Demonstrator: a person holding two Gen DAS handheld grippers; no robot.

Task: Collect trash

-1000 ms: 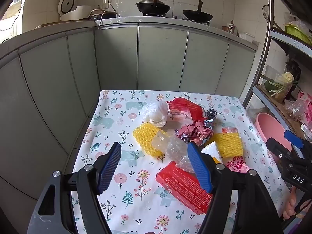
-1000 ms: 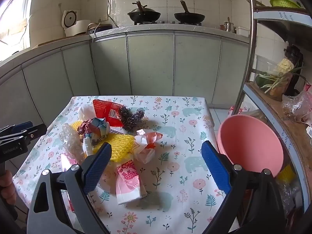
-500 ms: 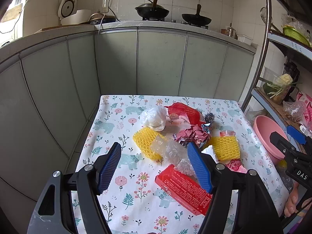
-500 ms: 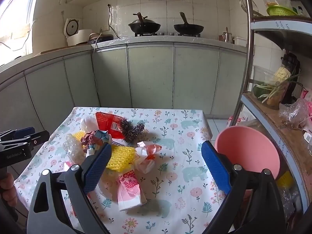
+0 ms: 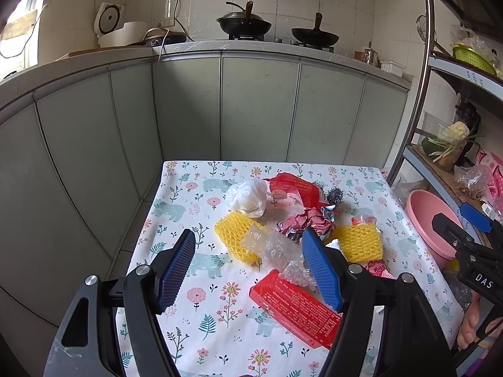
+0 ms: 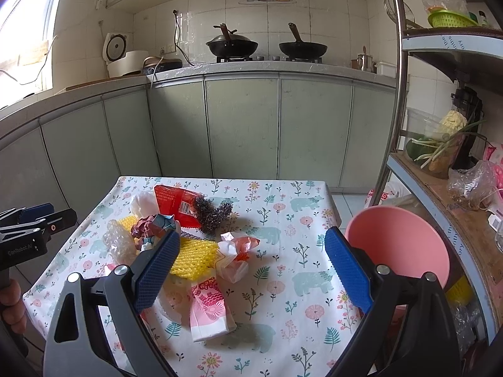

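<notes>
Trash lies heaped on the floral table: a flat red box, crumpled clear plastic, two yellow foam nets, a white bag, a red wrapper, crumpled foil and a steel scourer. A pink-white packet and a twisted bag show in the right wrist view. My left gripper is open and empty above the near heap. My right gripper is open and empty above the table's front. A pink basin stands at the table's right.
Green kitchen cabinets stand behind the table, with woks on the stove. A metal shelf rack with vegetables and bags stands to the right, just behind the pink basin. The table's left edge drops to the tiled floor.
Both grippers have drawn back and risen a little, so the table looks smaller and lower in both views. The trash has not moved. Both stay open.
</notes>
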